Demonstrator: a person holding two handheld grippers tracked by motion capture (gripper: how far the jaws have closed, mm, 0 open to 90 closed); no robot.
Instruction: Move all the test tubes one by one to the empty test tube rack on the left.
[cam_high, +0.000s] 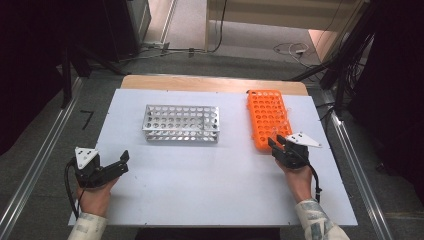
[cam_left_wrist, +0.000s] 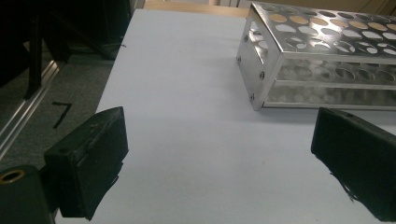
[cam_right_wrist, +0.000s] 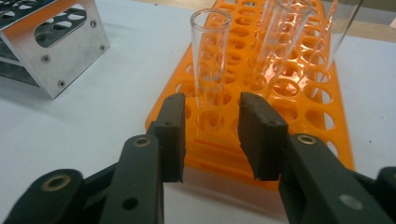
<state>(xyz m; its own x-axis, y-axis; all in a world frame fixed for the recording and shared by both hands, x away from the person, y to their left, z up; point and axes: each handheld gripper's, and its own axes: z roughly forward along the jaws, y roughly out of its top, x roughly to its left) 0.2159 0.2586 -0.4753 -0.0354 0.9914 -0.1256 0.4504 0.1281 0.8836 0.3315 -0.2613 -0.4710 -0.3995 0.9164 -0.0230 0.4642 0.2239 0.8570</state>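
An orange tube rack (cam_high: 267, 117) lies at the table's right with several clear glass tubes standing in its near end. My right gripper (cam_high: 278, 142) sits at the rack's near edge. In the right gripper view its jaws (cam_right_wrist: 212, 105) flank the nearest upright tube (cam_right_wrist: 210, 56), with a small gap on each side and the pads not pressing. A silver metal rack (cam_high: 181, 123) stands at mid-table with no tubes in it. My left gripper (cam_high: 121, 164) rests at the front left, open and holding nothing, with the silver rack's end (cam_left_wrist: 261, 60) ahead of it on the right.
The white board (cam_high: 210, 185) covers a wooden table, whose far edge (cam_high: 210, 82) shows behind it. More tubes (cam_right_wrist: 285, 37) lean behind the flanked one. Metal rails and dark stands run along both sides of the table.
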